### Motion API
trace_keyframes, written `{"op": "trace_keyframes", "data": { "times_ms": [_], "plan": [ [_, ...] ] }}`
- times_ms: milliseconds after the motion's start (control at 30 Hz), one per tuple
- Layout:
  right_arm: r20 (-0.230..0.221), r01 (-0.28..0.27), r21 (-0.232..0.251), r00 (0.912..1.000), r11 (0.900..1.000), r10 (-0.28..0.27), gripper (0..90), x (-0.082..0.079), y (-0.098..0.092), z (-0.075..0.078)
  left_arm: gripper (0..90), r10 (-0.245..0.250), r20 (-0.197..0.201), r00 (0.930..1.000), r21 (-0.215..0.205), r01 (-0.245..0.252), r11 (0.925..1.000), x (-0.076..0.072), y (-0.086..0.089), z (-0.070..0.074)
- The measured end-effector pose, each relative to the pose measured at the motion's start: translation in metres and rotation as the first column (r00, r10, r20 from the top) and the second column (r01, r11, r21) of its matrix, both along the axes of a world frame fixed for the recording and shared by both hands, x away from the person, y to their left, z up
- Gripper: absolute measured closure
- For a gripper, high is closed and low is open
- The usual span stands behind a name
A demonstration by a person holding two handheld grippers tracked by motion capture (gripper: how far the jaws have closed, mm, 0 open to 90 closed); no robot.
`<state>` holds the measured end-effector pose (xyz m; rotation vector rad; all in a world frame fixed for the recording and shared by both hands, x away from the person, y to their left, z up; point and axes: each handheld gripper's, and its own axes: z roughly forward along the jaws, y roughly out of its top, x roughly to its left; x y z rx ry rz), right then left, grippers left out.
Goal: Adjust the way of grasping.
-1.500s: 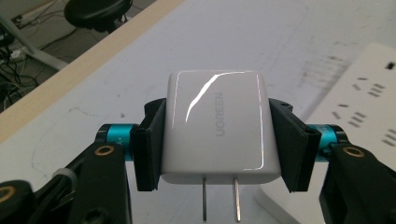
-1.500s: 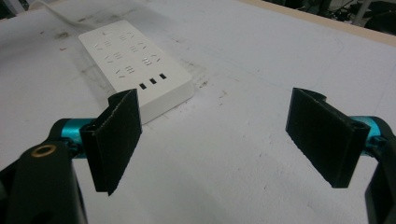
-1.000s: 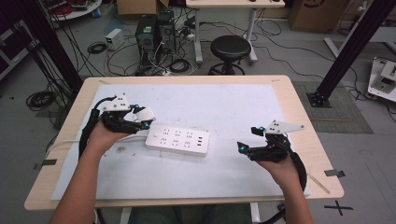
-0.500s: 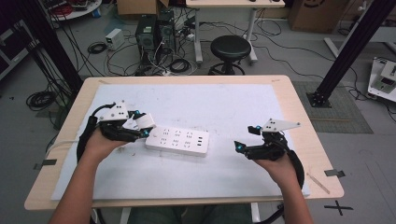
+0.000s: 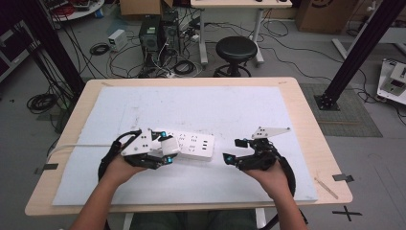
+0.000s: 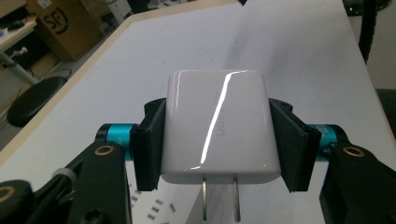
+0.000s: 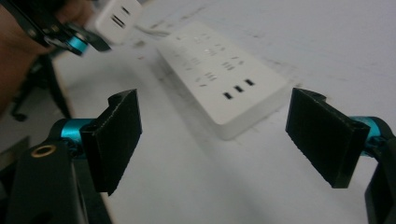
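Charger (image 6: 215, 126) clamped between left gripper (image 5: 165, 149) fingers, prongs down, over left end of power strip (image 5: 191, 144) on surface (image 5: 239, 110). Right gripper (image 5: 233, 151) fingers spread, empty, beside strip's right end.

- White USB charger (image 6: 215, 126): glossy, rounded block, two flat metal prongs pointing down; clamped between the left gripper (image 6: 215, 135) pads, held above the left end of the power strip.
- White power strip (image 5: 191, 144): flat on the bench, several outlets, three USB ports at its right end.
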<state>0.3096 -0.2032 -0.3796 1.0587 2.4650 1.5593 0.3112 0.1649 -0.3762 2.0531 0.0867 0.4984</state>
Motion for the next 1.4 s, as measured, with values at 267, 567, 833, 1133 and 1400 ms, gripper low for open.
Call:
{"op": "trace_keyframes", "data": {
  "times_ms": [267,567,833,1133,1400],
  "plan": [
    [-0.075,-0.067,0.103,0.9943,0.992,0.075,18.6,0.0,0.025,-0.006,42.4,-0.054,0.081,0.9953,0.015,0.053,0.9985,-0.014,-0.028,-0.007],
    [-0.126,-0.101,0.18,0.9842,0.979,0.124,18.6,0.0,0.041,-0.015,42.4,-0.084,0.166,0.9826,0.05,0.077,0.9958,-0.025,-0.045,-0.013],
    [-0.158,-0.112,0.24,0.9755,0.964,0.153,18.6,-0.001,0.049,-0.02,42.4,-0.101,0.212,0.9719,0.065,0.089,0.9939,-0.032,-0.059,-0.013],
    [-0.179,-0.138,0.286,0.9644,0.948,0.195,23.9,0.0,0.054,-0.024,42.4,-0.108,0.245,0.9634,0.08,0.091,0.9926,-0.036,-0.067,-0.013],
    [-0.188,-0.174,0.312,0.9523,0.934,0.24,35.0,0.001,0.062,-0.028,42.4,-0.115,0.26,0.9588,0.082,0.097,0.9919,-0.037,-0.071,-0.012]
  ]
}}
